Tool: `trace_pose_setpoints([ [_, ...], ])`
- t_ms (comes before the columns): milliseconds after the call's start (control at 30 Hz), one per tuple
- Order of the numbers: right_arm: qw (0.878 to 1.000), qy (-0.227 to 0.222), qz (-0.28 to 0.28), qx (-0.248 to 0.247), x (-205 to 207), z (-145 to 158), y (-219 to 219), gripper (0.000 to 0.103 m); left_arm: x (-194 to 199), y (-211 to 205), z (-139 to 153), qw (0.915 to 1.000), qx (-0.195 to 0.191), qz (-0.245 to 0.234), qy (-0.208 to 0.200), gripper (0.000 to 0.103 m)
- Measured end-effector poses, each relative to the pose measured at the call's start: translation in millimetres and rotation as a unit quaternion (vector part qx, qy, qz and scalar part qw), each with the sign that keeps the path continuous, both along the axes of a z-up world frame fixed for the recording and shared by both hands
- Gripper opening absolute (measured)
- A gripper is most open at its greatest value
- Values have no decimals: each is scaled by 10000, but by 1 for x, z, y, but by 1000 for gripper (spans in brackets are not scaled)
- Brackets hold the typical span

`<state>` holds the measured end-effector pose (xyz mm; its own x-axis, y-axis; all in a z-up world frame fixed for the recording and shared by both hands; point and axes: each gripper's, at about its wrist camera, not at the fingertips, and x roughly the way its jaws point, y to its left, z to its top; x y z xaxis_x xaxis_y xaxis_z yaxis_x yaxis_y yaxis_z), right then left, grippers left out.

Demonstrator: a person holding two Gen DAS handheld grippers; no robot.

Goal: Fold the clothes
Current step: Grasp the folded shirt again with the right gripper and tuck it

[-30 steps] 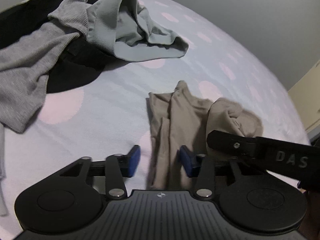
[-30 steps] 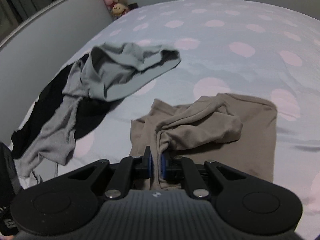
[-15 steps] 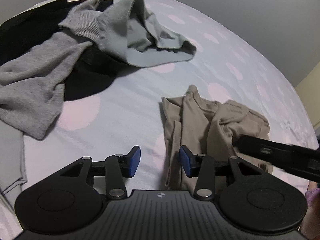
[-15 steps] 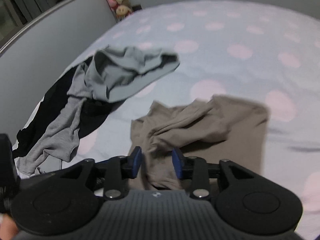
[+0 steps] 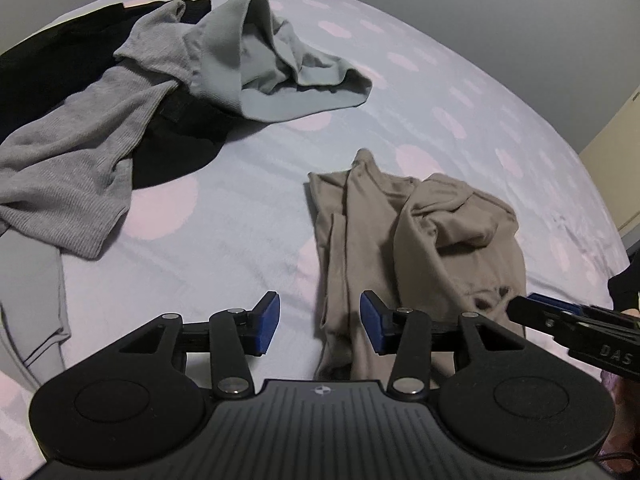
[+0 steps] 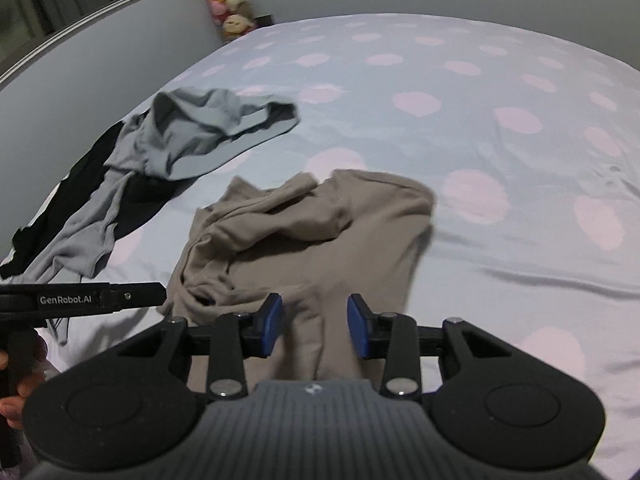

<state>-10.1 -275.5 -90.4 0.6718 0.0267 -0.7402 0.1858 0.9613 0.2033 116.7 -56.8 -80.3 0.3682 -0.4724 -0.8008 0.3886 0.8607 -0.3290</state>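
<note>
A tan garment [image 5: 416, 240] lies crumpled and partly folded on the bed; it also shows in the right wrist view [image 6: 320, 236]. My left gripper [image 5: 319, 327] is open and empty, just above the garment's near left edge. My right gripper [image 6: 315, 330] is open and empty over the garment's near edge, with cloth between the pads but not pinched. The right gripper shows at the right edge of the left wrist view [image 5: 568, 330], and the left gripper at the left edge of the right wrist view [image 6: 88, 300].
A pile of clothes lies to the left: a light grey-green garment [image 5: 272, 72], a grey ribbed top [image 5: 88, 148] and a black garment [image 5: 176, 140]. The bed sheet [image 6: 500, 160] is pale blue with pink dots. Plush toys [image 6: 228, 0] stand by the far wall.
My right gripper has opened and let go of the tan garment, then drawn back and to the right. My left gripper stayed open and pulled back a little.
</note>
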Motion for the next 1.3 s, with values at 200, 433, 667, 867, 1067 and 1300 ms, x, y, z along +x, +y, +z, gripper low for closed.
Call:
trace_pose_setpoints([
  [200,9993,-135,335,8,3,-9,6,7,0,8,-1,9999,-84,43,103,42],
  [433,9926,-481,1082,-275,-23,17,36,3,-3,14,7,9997,-206,55,104,42],
  [667,9683,-675,2191,-996,-46,22,96,3,-8,27,15,9989,-409,137,172,42],
  [867,9546,-595,2629,-1269,-48,8,129,3,-10,40,17,9956,-832,174,407,45],
  [1067,9538,-409,2648,-1359,-44,-10,139,3,-19,30,12,9923,-939,-359,719,53],
  [1300,9551,-349,2578,-1421,-48,-7,135,7,-32,29,3,9912,-829,-589,852,53],
])
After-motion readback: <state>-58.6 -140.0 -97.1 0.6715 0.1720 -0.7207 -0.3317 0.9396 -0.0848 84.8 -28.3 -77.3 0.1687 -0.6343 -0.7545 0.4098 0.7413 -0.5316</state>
